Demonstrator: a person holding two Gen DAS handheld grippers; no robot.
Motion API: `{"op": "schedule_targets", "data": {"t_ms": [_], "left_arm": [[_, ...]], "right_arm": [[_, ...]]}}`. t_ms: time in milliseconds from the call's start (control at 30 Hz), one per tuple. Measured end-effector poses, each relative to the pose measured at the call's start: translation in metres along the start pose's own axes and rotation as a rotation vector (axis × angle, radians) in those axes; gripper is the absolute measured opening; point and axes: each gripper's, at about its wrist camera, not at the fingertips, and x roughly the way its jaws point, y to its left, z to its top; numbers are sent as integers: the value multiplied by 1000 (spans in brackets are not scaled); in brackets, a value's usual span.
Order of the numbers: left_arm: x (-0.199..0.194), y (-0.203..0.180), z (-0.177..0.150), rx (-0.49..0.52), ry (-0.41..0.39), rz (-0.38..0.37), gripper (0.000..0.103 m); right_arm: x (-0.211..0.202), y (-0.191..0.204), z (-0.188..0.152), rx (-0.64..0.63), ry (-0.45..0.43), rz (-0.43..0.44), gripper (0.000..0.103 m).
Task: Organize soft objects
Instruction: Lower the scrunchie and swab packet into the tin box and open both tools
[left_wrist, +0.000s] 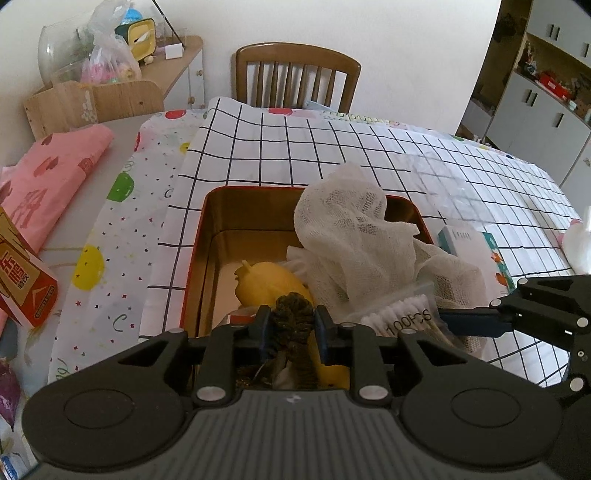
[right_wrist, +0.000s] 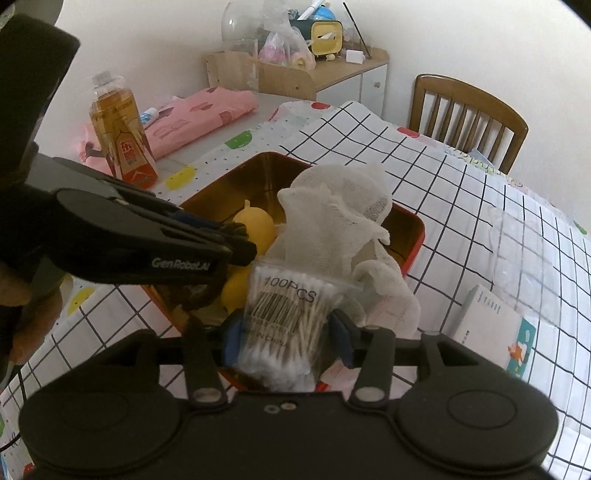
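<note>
A red tin box with a gold inside (left_wrist: 207, 236) (right_wrist: 413, 236) stands on the checked cloth. In it lie a white gauze cloth (left_wrist: 351, 229) (right_wrist: 332, 206) and a yellow soft toy (left_wrist: 266, 284) (right_wrist: 258, 221). My left gripper (left_wrist: 291, 325) is shut on a dark olive knitted bundle (left_wrist: 293, 314) above the box's near end; the gripper also shows in the right wrist view (right_wrist: 236, 243). My right gripper (right_wrist: 288, 332) is shut on a clear bag of cotton swabs marked 100PCS (right_wrist: 288, 306) (left_wrist: 399, 317) at the box's near right corner.
A white and teal carton (left_wrist: 476, 247) (right_wrist: 491, 328) lies right of the box. An orange drink bottle (right_wrist: 118, 136) (left_wrist: 22, 280) and a pink folded cloth (left_wrist: 48, 173) (right_wrist: 199, 114) are to the left. A wooden chair (left_wrist: 295, 74) stands behind the table.
</note>
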Motion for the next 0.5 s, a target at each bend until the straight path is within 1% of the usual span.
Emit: {"op": "schedule_targets", "data": {"t_ms": [67,333,367,400,433,467,500], "left_arm": [[0,0,0,2,-2,5,30],[-6,-2,-2,4,-17,12,32],[-8,-2,-2,4,-20,12,34],[-9,-2,-2,5,-22,16,38],[-11,-2,-3,4,-27,17,54],[-13,-2,-3,2,-36,17,65],[-15,-2,-3,2,-44,19,66]], "right_arm": [[-2,1,-1,-8,-5,1,52],[-15,6,-5,-48,-43,5,62],[-17,5,-5,-46,-51,8,63],[-19,4,-5,-43,-54,11,63],[-21,4,-5,-40,-58,13,63],[-22,3,-4,-37,-62,18,63],[-24,3,-4,-35,-69,22,63]]}}
